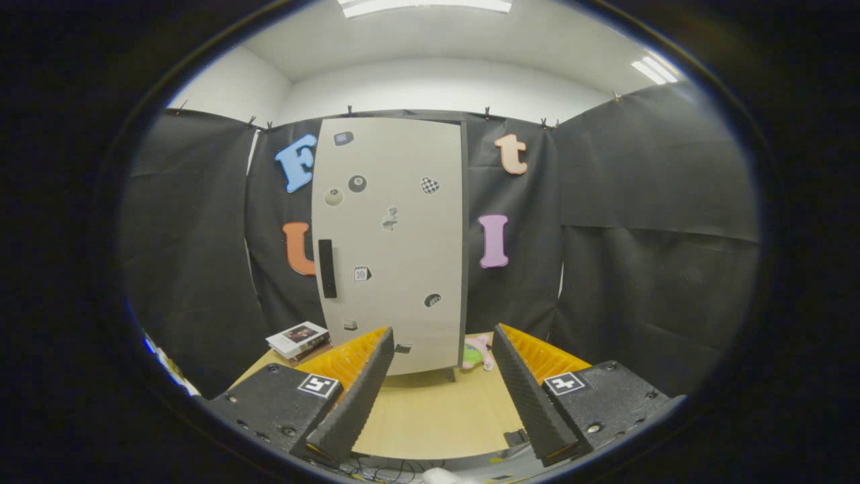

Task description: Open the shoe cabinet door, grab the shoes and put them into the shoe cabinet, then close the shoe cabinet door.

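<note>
beige shoe cabinet door point(396, 235), black handle point(326, 268); pink shoe point(479, 351)

Gripper point(443, 363) spread, shoe cabinet point(393, 249) closed beyond

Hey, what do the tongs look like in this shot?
The tongs have two long wedge-shaped fingers with ribbed inner faces. Each sits on a dark, speckled block fixed with screws, and each block carries a small square black-and-white marker. The fingers stand apart, open.
</note>
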`<move>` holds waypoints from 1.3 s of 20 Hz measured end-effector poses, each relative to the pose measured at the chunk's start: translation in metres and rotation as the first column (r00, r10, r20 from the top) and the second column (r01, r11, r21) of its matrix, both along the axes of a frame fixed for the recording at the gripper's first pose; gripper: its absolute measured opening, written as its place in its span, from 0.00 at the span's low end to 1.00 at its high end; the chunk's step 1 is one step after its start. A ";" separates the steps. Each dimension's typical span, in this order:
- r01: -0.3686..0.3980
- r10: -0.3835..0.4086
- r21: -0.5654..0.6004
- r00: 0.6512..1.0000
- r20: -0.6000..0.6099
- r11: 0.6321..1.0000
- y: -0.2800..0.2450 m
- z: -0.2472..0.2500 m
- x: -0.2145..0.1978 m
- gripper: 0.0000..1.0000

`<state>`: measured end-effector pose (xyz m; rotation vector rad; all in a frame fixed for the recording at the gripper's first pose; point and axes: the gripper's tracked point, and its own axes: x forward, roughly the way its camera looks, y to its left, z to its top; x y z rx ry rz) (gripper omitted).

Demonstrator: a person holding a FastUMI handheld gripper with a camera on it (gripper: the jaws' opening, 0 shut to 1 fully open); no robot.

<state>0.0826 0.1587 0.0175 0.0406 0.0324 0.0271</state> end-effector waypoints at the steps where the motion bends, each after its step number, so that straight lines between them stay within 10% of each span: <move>1: -0.002 0.002 -0.005 1.000 -0.002 1.000 0.001 -0.001 0.000 0.96; 26: -0.011 0.011 -0.014 1.000 -0.004 1.000 0.013 -0.002 -0.005 0.96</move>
